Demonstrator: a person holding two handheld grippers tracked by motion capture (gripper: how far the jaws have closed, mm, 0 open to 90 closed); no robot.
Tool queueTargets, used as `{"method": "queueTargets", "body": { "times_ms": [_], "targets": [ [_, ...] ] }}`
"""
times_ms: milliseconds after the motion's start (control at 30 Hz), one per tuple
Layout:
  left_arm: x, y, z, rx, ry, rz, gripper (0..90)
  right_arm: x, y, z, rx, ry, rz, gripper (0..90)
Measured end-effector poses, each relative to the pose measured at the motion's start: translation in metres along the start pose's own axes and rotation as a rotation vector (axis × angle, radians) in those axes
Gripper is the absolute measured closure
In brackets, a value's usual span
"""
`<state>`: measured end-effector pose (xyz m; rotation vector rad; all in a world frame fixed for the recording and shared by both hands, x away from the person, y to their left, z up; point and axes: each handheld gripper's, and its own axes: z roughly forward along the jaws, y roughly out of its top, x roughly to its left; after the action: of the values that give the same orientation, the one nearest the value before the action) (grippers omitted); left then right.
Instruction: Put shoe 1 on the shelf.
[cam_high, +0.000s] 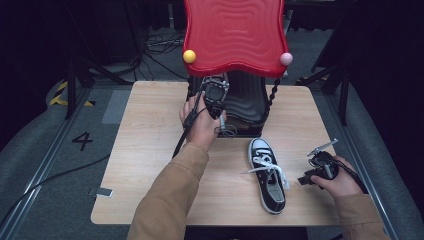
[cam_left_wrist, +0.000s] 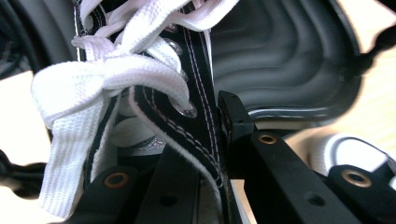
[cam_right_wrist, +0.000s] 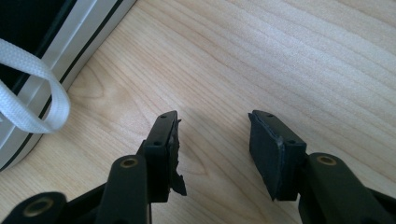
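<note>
While the left gripper (cam_high: 216, 95) sits at the far middle of the light wooden table (cam_high: 150, 150), in the person's left hand (cam_high: 202, 125) with its tan sleeve (cam_high: 170, 195) running in from the near edge, it reaches into the dark ribbed lower shelf (cam_high: 247, 102) of a small stand topped by a wavy red plastic tray (cam_high: 234, 32). From the left gripper view, its black jaws are pressed nearly together and pinch the side wall of a black canvas sneaker with white laces (cam_left_wrist: 154, 84): the stitched upper edge, with its metal eyelets, passes between the pads, and a knotted bunch of white lace hangs to the left of the grip. The ribbed black shelf surface (cam_left_wrist: 280, 56) lies right behind that sneaker. A yellow ball (cam_high: 189, 56) and a pink ball (cam_high: 286, 58) cap the tray's two near corners. Right of the held shoe, a second black canvas sneaker with white toe cap (cam_high: 267, 175) lies flat on the table, toe pointing away from the person, laces loose across its tongue. Farther right, near the table's right edge, the right gripper (cam_high: 320, 167) rests low in the person's right hand (cam_high: 342, 182). Its jaws stand spread with bare wood between the pads (cam_right_wrist: 266, 149), holding nothing; the white rubber sole and one lace loop of the second sneaker (cam_right_wrist: 37, 93) lie just beside it, not touching.
</note>
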<state>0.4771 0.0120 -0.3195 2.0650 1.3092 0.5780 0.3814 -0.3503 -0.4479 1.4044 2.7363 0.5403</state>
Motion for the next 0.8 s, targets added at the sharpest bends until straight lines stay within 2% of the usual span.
{"method": "queueTargets", "body": {
  "times_ms": [167,267,333,367,433,500,567,667,800],
  "targets": [
    [-0.007,0.005,0.007,0.016,0.013,0.004,85.0,0.001,-0.001,0.0,-0.003,0.0,-0.004,53.5],
    [-0.007,0.008,0.018,0.055,-0.018,-0.005,84.0,0.002,-0.002,0.0,0.001,-0.001,-0.008,53.4],
    [-0.01,0.009,0.021,0.07,-0.01,0.011,83.3,0.002,-0.002,0.0,0.0,-0.001,-0.009,53.4],
    [-0.013,0.01,0.022,0.073,-0.005,0.042,82.8,0.002,-0.002,-0.001,-0.001,0.0,-0.01,53.4],
    [-0.013,0.009,0.022,0.048,-0.021,0.064,75.4,0.002,-0.002,-0.002,-0.004,-0.002,-0.008,53.4],
    [-0.014,0.009,0.021,0.052,-0.068,0.076,62.8,0.002,-0.002,-0.002,-0.005,-0.001,-0.008,53.4],
    [-0.016,0.007,0.018,0.049,-0.073,0.102,53.2,0.002,-0.002,-0.002,-0.003,-0.001,-0.006,53.4],
    [-0.016,0.003,0.013,0.062,-0.09,0.157,48.5,0.003,0.0,-0.001,0.002,-0.001,-0.016,53.3],
    [-0.015,0.002,0.002,0.047,-0.096,0.162,45.9,0.005,0.003,0.002,0.008,-0.002,-0.027,52.7]
  ]
}}
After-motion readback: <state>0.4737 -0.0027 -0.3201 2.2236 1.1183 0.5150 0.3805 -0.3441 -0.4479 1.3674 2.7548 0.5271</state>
